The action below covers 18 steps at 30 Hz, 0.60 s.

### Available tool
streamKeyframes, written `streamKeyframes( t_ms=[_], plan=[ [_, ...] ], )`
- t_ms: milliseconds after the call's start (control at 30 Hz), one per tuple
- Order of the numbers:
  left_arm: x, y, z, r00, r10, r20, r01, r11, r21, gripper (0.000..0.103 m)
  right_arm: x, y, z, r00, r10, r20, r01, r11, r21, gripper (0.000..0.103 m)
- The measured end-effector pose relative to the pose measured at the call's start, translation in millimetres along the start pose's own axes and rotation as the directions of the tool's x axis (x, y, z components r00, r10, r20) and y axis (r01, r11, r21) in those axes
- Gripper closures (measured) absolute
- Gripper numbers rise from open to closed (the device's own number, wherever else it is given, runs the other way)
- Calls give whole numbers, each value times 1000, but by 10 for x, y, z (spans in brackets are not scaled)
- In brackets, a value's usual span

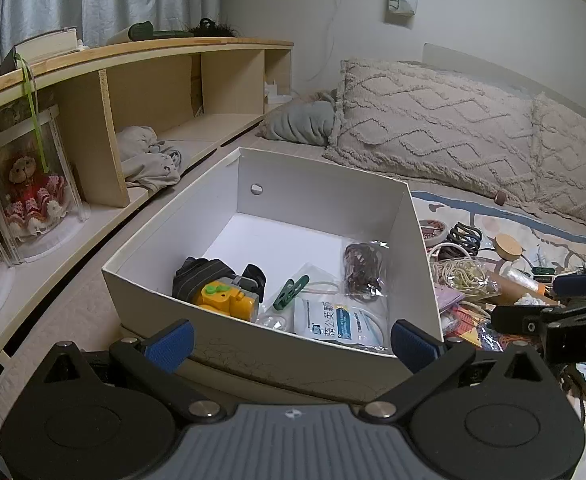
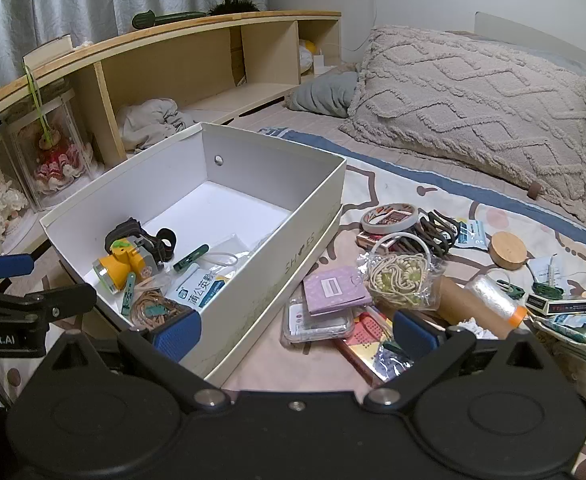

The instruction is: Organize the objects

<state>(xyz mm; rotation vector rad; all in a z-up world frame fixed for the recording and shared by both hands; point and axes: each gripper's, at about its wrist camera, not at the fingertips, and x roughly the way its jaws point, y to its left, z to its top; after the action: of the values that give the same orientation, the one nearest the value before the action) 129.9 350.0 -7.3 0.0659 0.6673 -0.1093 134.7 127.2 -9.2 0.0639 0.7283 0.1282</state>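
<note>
**A:** So where do we stand? Box [image 2: 277, 216] sits on the bed, partly filled, with the headlamp [image 2: 123, 264] and a few packets inside. The clutter pile [image 2: 405, 280] lies to its right.

**B:** Yep, and our right gripper [image 2: 296, 334] is the nearer one. Its jaws are spread wide and hold nothing. The clear case [image 2: 317, 322] and purple card [image 2: 335, 290] lie just ahead, between them.

**A:** And the left gripper [image 1: 292, 344]?

**B:** Also wide and empty, facing the box's near wall. We'd guess the right grabs next, then swings left to the box.
</note>
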Motion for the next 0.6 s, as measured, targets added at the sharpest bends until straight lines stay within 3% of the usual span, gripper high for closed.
streamKeyframes(
  t_ms=[600],
  plan=[
    [14,-32,-9,1000,-1,-3,1,1000,6,0,12,3,-10,1000,2,-5,-2,1000,-1,0]
  ],
)
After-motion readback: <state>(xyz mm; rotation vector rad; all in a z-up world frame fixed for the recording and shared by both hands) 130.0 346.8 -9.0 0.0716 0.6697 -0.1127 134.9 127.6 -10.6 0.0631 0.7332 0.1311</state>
